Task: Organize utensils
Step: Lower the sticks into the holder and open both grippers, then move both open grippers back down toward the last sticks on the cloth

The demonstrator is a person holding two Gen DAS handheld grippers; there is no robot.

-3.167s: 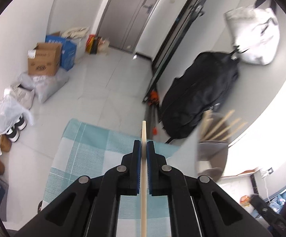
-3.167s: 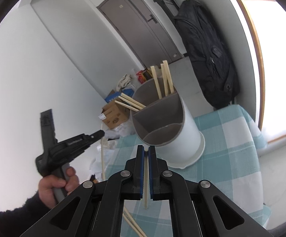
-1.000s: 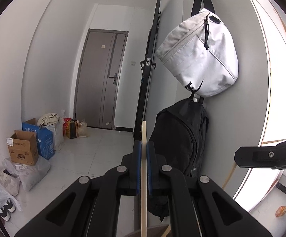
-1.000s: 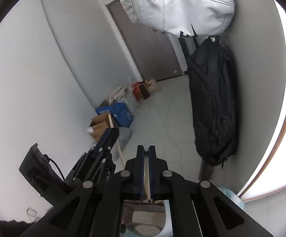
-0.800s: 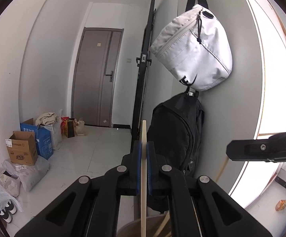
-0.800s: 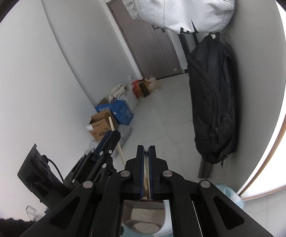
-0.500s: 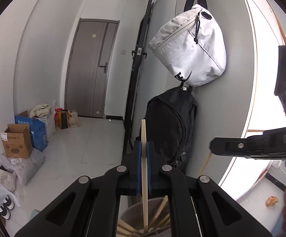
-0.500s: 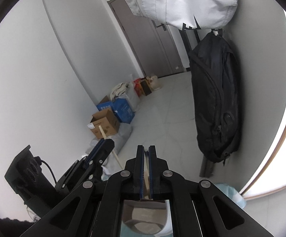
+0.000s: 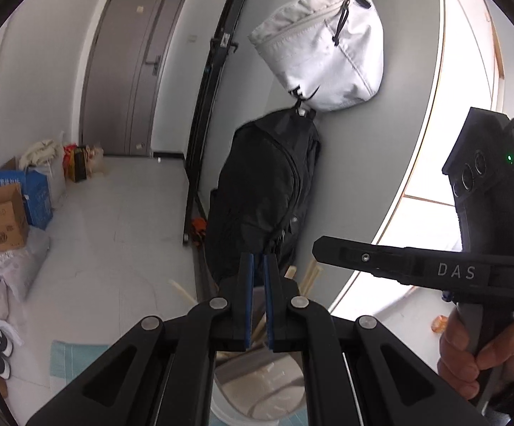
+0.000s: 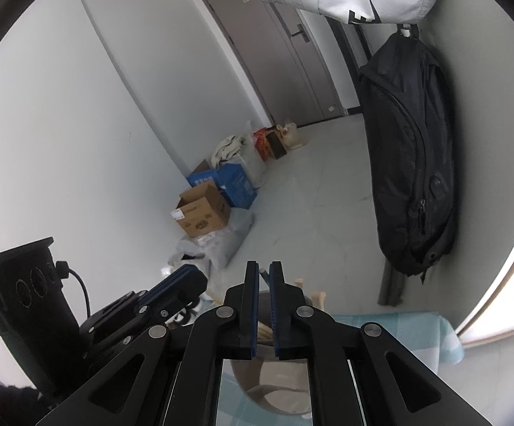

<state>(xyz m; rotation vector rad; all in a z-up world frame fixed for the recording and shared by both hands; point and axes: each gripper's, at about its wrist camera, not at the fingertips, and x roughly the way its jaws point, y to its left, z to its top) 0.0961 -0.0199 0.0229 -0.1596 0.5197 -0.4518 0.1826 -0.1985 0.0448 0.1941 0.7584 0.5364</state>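
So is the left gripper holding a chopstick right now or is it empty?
Empty. The left gripper shows only a bare gap between its blue pads, and chopsticks stand in the holder below.

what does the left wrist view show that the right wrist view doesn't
Only the left wrist view: a hand gripping the handle of the right claw, and shoes at the floor's edge. Only the right wrist view: the cable plugged into the housing of the left claw. Both: each claw, the white bag, black backpack, grey door, cardboard box, and the holder with chopsticks.
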